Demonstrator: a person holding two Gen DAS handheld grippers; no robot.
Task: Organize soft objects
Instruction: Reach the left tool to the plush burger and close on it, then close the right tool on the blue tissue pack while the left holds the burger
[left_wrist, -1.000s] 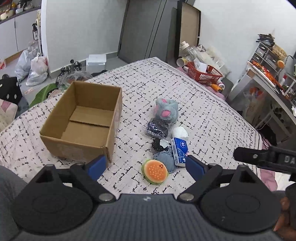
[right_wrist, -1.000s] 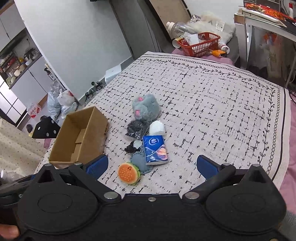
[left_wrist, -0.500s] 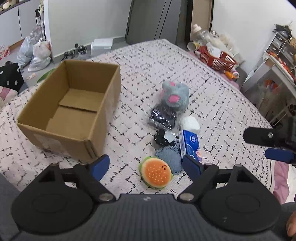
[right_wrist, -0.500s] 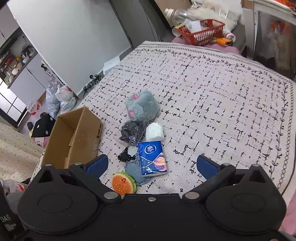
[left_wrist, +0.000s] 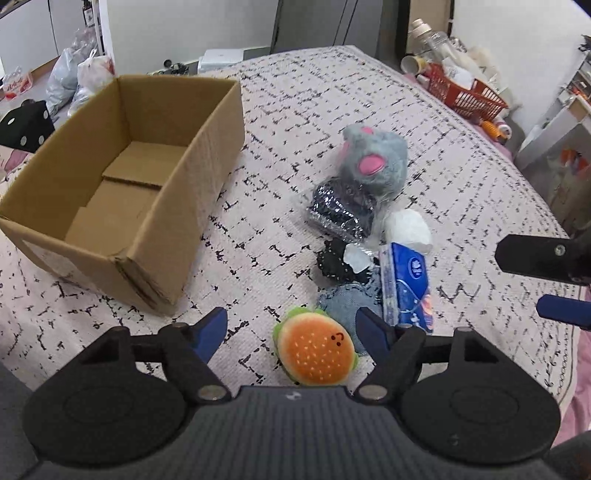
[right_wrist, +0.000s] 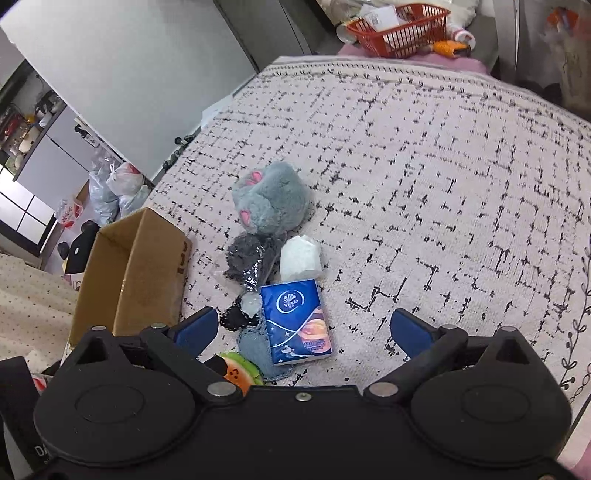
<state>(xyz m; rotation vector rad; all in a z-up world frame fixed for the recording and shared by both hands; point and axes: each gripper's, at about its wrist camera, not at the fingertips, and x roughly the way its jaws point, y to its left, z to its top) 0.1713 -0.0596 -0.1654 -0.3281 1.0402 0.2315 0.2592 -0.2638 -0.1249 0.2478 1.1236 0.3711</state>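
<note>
Blue tissue pack (right_wrist: 297, 321) reads "Vinda"; left gripper (left_wrist: 291, 334) jaws closing, unclenched, around burger plush (left_wrist: 314, 356); right gripper (right_wrist: 301, 332) released.

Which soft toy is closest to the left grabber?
The burger plush, orange with a green rim, lies right between the open fingers of the left gripper. The grey plush with pink patches lies much farther away, at the far end of the pile.

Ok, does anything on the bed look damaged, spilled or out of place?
Little stands out. The cardboard box has a crumpled, creased near corner, and it holds nothing yet. The soft items lie in a loose overlapping pile: the tissue pack rests partly on the blue cloth, beside the burger plush. Nothing spilled.
</note>
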